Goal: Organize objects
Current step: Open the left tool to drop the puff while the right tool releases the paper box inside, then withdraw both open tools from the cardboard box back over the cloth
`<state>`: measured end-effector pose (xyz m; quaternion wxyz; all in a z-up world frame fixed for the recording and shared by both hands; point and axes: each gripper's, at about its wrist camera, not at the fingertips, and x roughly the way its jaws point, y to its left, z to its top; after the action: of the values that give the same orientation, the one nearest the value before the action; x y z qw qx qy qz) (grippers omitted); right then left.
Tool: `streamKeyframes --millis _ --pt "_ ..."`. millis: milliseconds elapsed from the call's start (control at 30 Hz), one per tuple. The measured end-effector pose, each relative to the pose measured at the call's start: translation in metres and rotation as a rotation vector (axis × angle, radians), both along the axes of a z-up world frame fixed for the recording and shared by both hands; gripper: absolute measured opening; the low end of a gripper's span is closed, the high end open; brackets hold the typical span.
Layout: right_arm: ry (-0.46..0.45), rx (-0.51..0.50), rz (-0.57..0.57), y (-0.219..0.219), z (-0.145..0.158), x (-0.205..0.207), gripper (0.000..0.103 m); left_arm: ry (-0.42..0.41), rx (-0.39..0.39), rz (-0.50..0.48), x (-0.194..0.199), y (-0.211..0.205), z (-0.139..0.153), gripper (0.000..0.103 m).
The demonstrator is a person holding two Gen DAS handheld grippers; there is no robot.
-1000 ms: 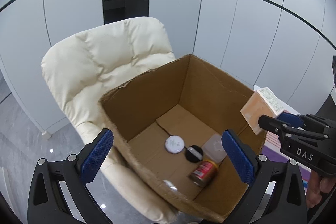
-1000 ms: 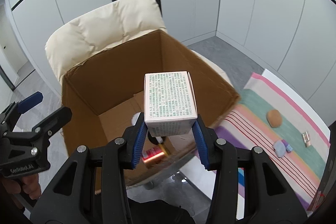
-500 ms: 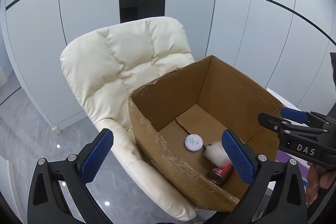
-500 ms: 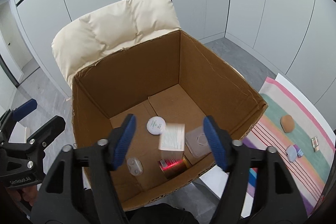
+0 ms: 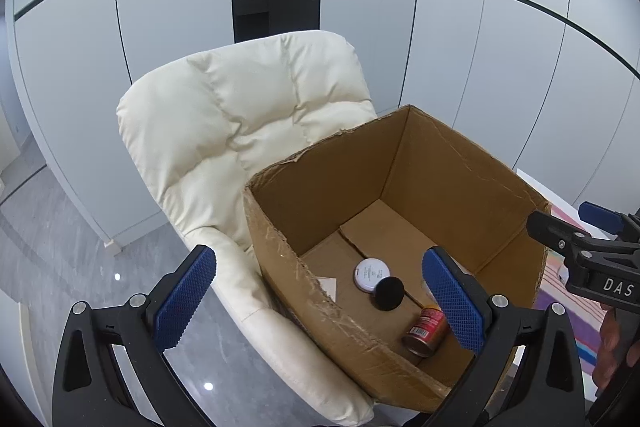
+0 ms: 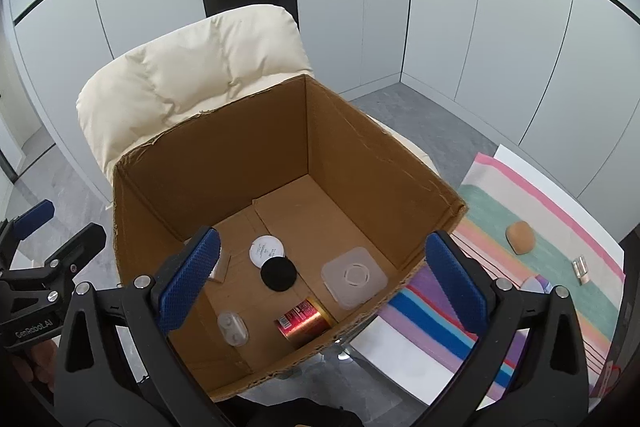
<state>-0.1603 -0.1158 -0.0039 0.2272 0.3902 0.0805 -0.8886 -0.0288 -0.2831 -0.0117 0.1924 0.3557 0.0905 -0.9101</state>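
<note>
An open cardboard box [image 6: 368, 147] [image 5: 460, 163] stands on a cream chair. Inside lie a red can [image 6: 304, 319] [image 5: 425, 327], a white round lid [image 6: 266, 250] [image 5: 371, 273], a black disc [image 6: 279, 274] [image 5: 389, 293], a clear square container [image 6: 354, 277], a small clear case [image 6: 232, 328] and the dropped carton [image 6: 221, 267], mostly hidden behind my finger. My right gripper [image 6: 320, 279] is open and empty above the box's front edge. My left gripper [image 5: 320, 301] is open and empty over the box's left side.
The cream padded chair [image 5: 240, 115] holds the box. To the right a striped cloth [image 6: 560, 227] on a white table carries a brown round object [image 6: 520, 237], a small metal clip [image 6: 580, 269] and a bluish item [image 6: 534, 285]. Grey wall panels stand behind.
My right gripper opened and let go of the white printed carton, which fell into the box. Both grippers have since drawn back slightly from the box.
</note>
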Motion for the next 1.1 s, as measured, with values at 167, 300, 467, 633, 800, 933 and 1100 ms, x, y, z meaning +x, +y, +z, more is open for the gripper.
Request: streamKeyframes --millis 167,300,467,633,800,933,1100 --pt "0.001 0.002 -0.011 0.007 0.001 -0.003 0.103 0.0 -0.001 -0.017 -0.006 0.008 0.0 0.103" --pt "0.002 0.002 -0.021 0.015 0.001 -0.004 0.103 0.001 0.0 -0.028 -0.011 0.015 -0.001 0.103" --pt "0.009 0.006 -0.037 0.025 0.002 -0.004 0.103 -0.001 -0.005 -0.05 -0.018 0.027 -0.002 0.103" --pt "0.006 0.004 -0.054 0.036 0.003 -0.006 0.103 0.0 -0.007 -0.074 -0.026 0.038 -0.001 0.103" --pt "0.003 0.002 -0.075 0.05 0.002 -0.008 0.103 0.001 -0.009 -0.095 -0.032 0.049 -0.001 0.103" --pt "0.003 0.002 -0.09 0.062 0.002 -0.009 0.103 0.003 -0.008 -0.114 -0.038 0.059 -0.001 0.103" --pt "0.001 0.0 -0.116 0.077 0.002 -0.011 0.103 0.004 -0.007 -0.136 -0.045 0.071 -0.001 0.103"
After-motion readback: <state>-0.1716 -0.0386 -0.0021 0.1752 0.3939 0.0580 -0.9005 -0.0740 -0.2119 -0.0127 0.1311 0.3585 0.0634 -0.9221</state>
